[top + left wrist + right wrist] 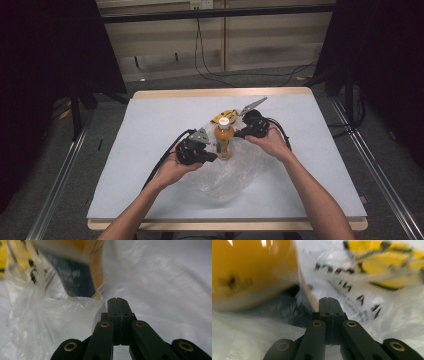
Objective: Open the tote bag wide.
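An orange bottle (223, 141) with a white cap stands upright mid-table at the far edge of a crumpled clear plastic bag (235, 172). My left gripper (213, 158) sits just left of the bottle's base. In the left gripper view its jaws are pressed together (116, 300) and a taut edge of the bag film (75, 302) runs into them, with the bottle's label (75, 277) beyond. My right gripper (238, 134) is at the bottle's right side. Its jaws (328, 300) are shut, close to the bottle (249, 272) and printed film (352, 297); whether they pinch film is unclear.
A yellow packet (223, 116) lies right behind the bottle. The table (150, 115) has a pale mat over it and a wooden rim. Black cables trail from both grippers. Dark frames and floor cables surround the table.
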`<state>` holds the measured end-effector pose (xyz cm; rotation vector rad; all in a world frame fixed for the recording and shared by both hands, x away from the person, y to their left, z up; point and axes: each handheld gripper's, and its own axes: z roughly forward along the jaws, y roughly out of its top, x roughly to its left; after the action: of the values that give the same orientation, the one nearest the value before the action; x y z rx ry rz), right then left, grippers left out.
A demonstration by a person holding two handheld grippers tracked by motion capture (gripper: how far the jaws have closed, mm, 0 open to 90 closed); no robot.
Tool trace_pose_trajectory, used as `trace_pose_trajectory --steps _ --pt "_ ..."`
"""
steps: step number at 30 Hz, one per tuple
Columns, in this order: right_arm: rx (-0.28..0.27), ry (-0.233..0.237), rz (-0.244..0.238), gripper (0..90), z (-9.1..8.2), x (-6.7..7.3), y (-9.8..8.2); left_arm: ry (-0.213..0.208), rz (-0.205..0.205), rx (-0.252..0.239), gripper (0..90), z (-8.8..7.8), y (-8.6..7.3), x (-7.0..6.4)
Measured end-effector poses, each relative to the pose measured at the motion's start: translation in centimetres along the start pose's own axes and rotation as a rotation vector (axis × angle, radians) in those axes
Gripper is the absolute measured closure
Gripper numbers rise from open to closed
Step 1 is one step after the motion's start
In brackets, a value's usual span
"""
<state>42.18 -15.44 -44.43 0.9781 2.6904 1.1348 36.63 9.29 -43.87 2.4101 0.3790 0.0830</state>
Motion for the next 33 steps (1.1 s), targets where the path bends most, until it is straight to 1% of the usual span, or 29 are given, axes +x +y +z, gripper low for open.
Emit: trace_pose_trajectory --steps 1,2,3,4,5,6,8,9,10,11,12,13,14,15,16,17,18,19,20,21,22,23,24,25,26,27,29,31,33 --pt "0.02 0.012 -0.001 90.0 0.5 0.1 -0.8 0.014 -0.001 0.016 90.0 0.3 -0.3 0.2" --pt "0.03 0.009 -0.012 90.0 0.7 0.2 -1.2 0.018 -0.008 0.036 90.0 0.7 -0.6 0.6" --pt "0.042 0.012 -0.013 90.0 0.9 0.3 -1.7 0.023 -0.02 0.039 90.0 0.9 -0.9 0.8" --pt "0.061 0.015 -0.023 90.0 1.1 0.5 -2.4 0.036 -0.04 0.044 90.0 1.1 -1.4 1.4" --pt "0.067 0.01 -0.033 90.0 1.1 0.6 -2.7 0.036 -0.04 0.044 90.0 1.1 -1.4 1.4" --pt "0.071 0.008 -0.035 90.0 1.0 0.7 -3.0 0.052 -0.064 0.042 90.0 1.0 -2.1 2.0" --pt "0.08 -0.003 -0.042 90.0 0.7 0.8 -3.8 0.056 -0.056 0.066 90.0 1.0 -2.6 2.7" --pt "0.076 -0.005 -0.045 90.0 0.6 0.7 -4.2 0.071 -0.071 0.072 90.0 1.0 -2.8 2.8" --pt "0.069 -0.004 -0.039 90.0 0.3 0.6 -4.6 0.069 -0.105 0.053 90.0 1.1 -3.2 2.9" --pt "0.061 -0.006 -0.031 90.0 0.0 0.4 -5.0 0.065 -0.106 0.042 90.0 1.0 -3.5 3.1" --pt "0.051 -0.01 -0.034 90.0 -0.3 0.2 -5.3 0.065 -0.088 0.061 90.0 0.7 -3.7 3.3" --pt "0.051 -0.01 -0.034 90.0 -0.3 0.2 -5.3 0.065 -0.088 0.061 90.0 0.7 -3.7 3.3" --pt "0.049 -0.016 -0.027 90.0 -0.9 0.0 -5.9 0.09 -0.09 0.078 90.0 0.2 -4.0 3.4" --pt "0.045 -0.022 -0.032 90.0 -1.2 -0.1 -6.3 0.1 -0.123 0.053 90.0 0.1 -4.3 3.3" --pt "0.04 -0.024 -0.025 90.0 -1.5 -0.1 -6.6 0.1 -0.123 0.053 90.0 0.1 -4.3 3.3" --pt "0.04 -0.027 -0.024 90.0 -1.8 -0.1 -7.0 0.092 -0.131 0.05 90.0 -0.4 -5.0 3.6" --pt "0.037 -0.036 -0.027 90.0 -2.1 -0.1 -7.3 0.108 -0.138 0.035 90.0 -0.5 -5.3 3.6" --pt "0.034 -0.039 -0.031 90.0 -2.4 -0.1 -7.6 0.108 -0.126 0.047 90.0 -0.9 -5.7 3.7" --pt "0.03 -0.035 -0.029 90.0 -2.6 -0.1 -7.9 0.11 -0.189 -0.001 90.0 -0.7 -5.8 3.4" --pt "0.033 -0.043 -0.03 90.0 -2.8 0.0 -8.1 0.114 -0.192 -0.004 90.0 -0.8 -5.9 3.3" --pt "0.036 -0.048 -0.03 90.0 -2.9 0.1 -8.2 0.111 -0.185 0.009 90.0 -0.9 -6.0 3.4" --pt "0.037 -0.054 -0.032 90.0 -3.0 0.2 -8.3 0.111 -0.185 0.009 90.0 -0.9 -6.0 3.4" --pt "0.036 -0.056 -0.034 90.0 -3.1 0.3 -8.3 0.108 -0.162 0.019 90.0 -1.1 -6.1 3.6" --pt "0.036 -0.062 -0.038 90.0 -3.1 0.4 -8.3 0.106 -0.164 0.018 90.0 -1.1 -6.1 3.6" --pt "0.036 -0.068 -0.039 90.0 -3.0 0.6 -8.3 0.094 -0.174 0.0 90.0 -0.9 -6.1 3.5" --pt "0.032 -0.077 -0.04 90.0 -2.9 0.7 -8.2 0.084 -0.168 -0.007 90.0 -0.8 -6.1 3.5" --pt "0.012 -0.077 -0.03 90.0 -2.4 0.8 -8.0 0.08 -0.159 -0.007 90.0 -0.5 -5.8 3.1" --pt "0.008 -0.076 -0.026 90.0 -2.1 1.0 -7.8 0.084 -0.151 0.001 90.0 -0.6 -5.8 3.0" --pt "0.005 -0.072 -0.038 90.0 -1.9 1.0 -7.6 0.073 -0.145 -0.006 90.0 -0.6 -5.8 3.0"
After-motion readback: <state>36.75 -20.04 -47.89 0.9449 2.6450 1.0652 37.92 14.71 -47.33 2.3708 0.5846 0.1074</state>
